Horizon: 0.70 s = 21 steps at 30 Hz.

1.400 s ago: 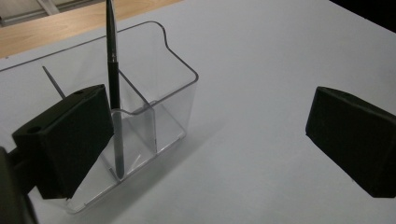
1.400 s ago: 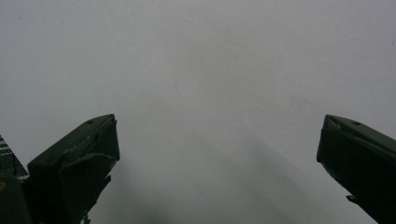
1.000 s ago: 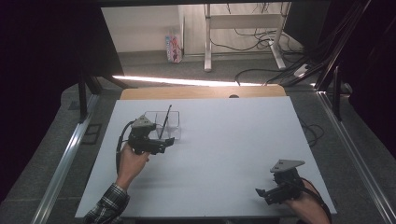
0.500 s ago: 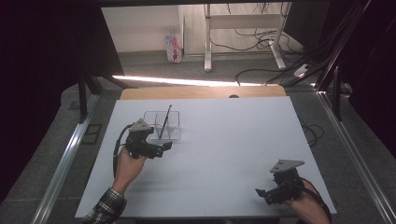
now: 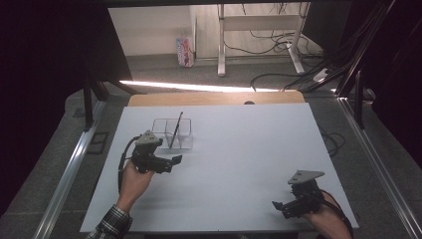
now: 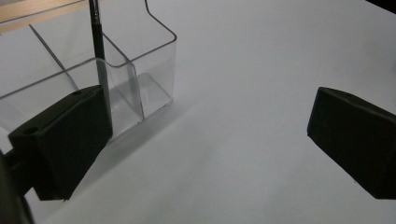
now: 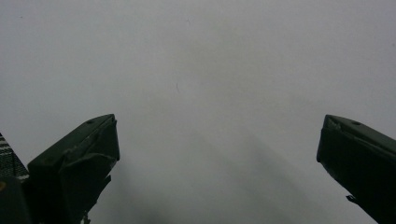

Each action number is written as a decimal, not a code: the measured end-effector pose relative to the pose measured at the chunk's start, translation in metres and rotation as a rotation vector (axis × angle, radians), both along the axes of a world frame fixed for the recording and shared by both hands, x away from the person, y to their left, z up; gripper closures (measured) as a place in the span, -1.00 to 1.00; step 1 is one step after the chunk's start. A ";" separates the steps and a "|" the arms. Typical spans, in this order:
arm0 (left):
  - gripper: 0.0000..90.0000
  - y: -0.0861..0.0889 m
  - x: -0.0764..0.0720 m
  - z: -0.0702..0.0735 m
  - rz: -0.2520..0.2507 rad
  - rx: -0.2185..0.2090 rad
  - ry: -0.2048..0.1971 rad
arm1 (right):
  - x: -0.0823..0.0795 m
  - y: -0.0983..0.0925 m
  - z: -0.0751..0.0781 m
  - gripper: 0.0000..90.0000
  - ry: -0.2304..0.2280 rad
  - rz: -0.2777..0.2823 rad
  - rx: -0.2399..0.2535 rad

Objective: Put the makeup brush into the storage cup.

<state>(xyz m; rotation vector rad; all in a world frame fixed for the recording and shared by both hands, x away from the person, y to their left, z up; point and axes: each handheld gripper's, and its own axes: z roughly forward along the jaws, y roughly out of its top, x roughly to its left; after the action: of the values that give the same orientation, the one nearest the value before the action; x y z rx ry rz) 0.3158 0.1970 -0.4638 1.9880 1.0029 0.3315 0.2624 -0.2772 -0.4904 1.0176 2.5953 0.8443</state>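
**Left gripper open beside the clear organizer, pen standing inside**

Left gripper (image 5: 171,160): jaws spread wide, nothing between them, hovering just in front of the clear organizer (image 5: 185,130) near the table's (image 5: 249,149) left-centre. In the left gripper view, same gripper (image 6: 205,140) with 1 jaw close against the organizer's (image 6: 154,60) front wall, the other well out over bare white surface.

Inside the organizer: 1 dark pen (image 5: 175,130), leaning, tip down in a compartment and upper end resting toward the far rim. Close up, pen (image 6: 98,51) running steeply up just behind the near jaw, against a divider. Organizer itself light and transparent, 2 or more compartments visible.

Right gripper (image 5: 281,206): jaws likewise parted and empty, low at the table's near right corner, well apart from everything; bare white table ahead of it in the right gripper view (image 7: 215,154).

Likely risks from here:
- Nudging the organizer with the near jaw, since that jaw sits almost touching the wall; light plastic probably sliding or tipping.
- Knocking the leaning pen over or out, given its loose, propped stance.
- Misjudging the transparent walls, hard to read against the white surface.
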 end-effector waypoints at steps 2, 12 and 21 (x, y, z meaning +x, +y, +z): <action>-0.99 0.000 -0.001 0.000 -0.002 -0.003 0.000 | 0.000 0.000 0.000 -1.00 0.001 0.000 0.002; -0.99 0.004 -0.009 0.000 0.008 -0.007 -0.003 | 0.000 0.000 0.000 -1.00 0.003 -0.001 0.005; -0.99 0.008 -0.015 0.000 0.016 -0.007 -0.003 | 0.000 0.000 0.000 -1.00 0.003 0.000 0.004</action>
<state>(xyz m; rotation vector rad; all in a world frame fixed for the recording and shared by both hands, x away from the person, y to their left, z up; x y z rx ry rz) 0.3003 0.2052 -0.4638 1.9732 1.0176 0.3386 0.2625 -0.2771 -0.4904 1.0210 2.5971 0.8496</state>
